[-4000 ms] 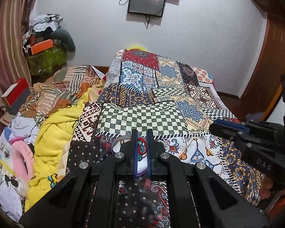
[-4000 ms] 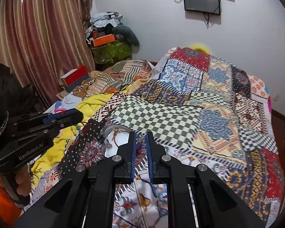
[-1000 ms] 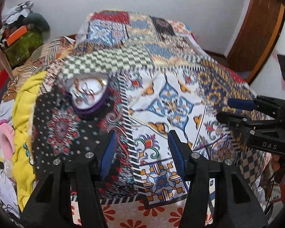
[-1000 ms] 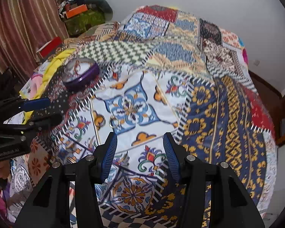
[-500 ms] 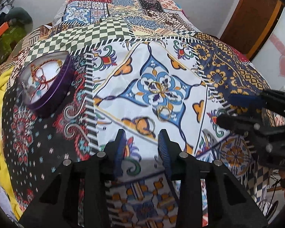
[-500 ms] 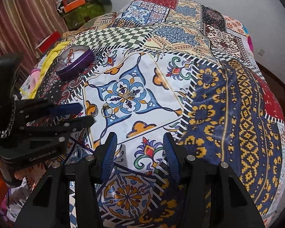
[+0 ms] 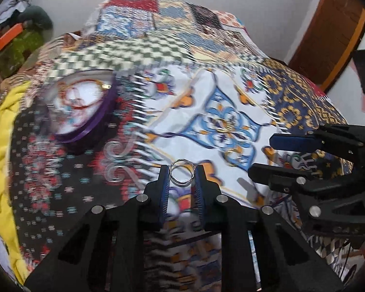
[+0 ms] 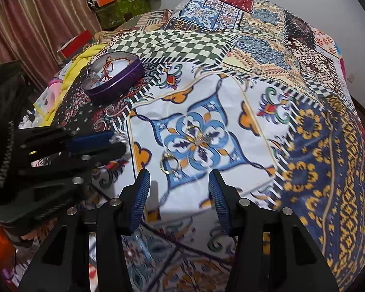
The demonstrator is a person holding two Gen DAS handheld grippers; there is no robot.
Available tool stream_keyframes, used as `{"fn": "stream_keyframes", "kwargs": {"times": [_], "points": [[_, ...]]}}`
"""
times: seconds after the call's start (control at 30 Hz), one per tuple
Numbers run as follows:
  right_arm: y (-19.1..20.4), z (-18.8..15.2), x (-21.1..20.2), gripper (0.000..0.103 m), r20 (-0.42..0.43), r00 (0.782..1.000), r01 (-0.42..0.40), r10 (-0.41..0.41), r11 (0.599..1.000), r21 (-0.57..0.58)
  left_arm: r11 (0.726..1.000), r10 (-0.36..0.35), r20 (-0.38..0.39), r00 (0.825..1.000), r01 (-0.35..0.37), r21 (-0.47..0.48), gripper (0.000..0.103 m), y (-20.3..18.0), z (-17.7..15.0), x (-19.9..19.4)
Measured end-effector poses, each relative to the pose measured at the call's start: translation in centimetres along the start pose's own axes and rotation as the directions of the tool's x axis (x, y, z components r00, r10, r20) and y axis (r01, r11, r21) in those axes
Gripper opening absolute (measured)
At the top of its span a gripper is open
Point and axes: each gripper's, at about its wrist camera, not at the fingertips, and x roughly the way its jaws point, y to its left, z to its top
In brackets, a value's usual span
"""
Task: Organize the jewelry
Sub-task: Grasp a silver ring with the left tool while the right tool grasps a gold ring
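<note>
Silver ring (image 7: pixel 182 175) pinched in left gripper (image 7: pixel 182 182) (right gripper (image 8: pixel 179 189) spread wide), above quilt (image 7: pixel 231 92)

Open bedspread (image 8: pixel 316 126) right of the rings (image 8: pixel 194 133); purple tin (image 8: pixel 114 77) sits far-left, left hand-held gripper (image 8: pixel 114 143) crowds the near-left side.

Bed with patchwork bedspread (image 8: pixel 311 131). Upper left of frame: purple tin (image 8: pixel 114 79) holding jewelry. Centre: gold rings (image 8: pixel 197 135) on blue motif; gold hoop (image 8: pixel 169 164) just below-left.
</note>
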Motion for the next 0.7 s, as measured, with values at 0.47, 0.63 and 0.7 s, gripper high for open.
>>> {"fn": "stream_keyframes", "kwargs": {"times": [0.47, 0.63, 0.7], "points": [[1.4, 0.5, 1.9, 0.017, -0.017, 1.000, 0.007, -0.007, 0.999, -0.033, 0.998, 0.024, 0.038, 0.999, -0.022, -0.059, 0.020, 2.8, -0.8, -1.9], [1.4, 0.7, 0.8, 0.017, 0.017, 1.000, 0.012, -0.011, 0.999, -0.030, 0.998, 0.023, 0.066, 0.998, -0.020, -0.057, 0.020, 2.5, -0.5, -3.0], [1.4, 1.0, 0.1, 0.017, 0.038, 0.999, 0.013, -0.012, 0.999, -0.031, 0.998, 0.026, 0.079, 0.997, -0.022, -0.053, 0.020, 2.4, -0.3, -3.6]]}}
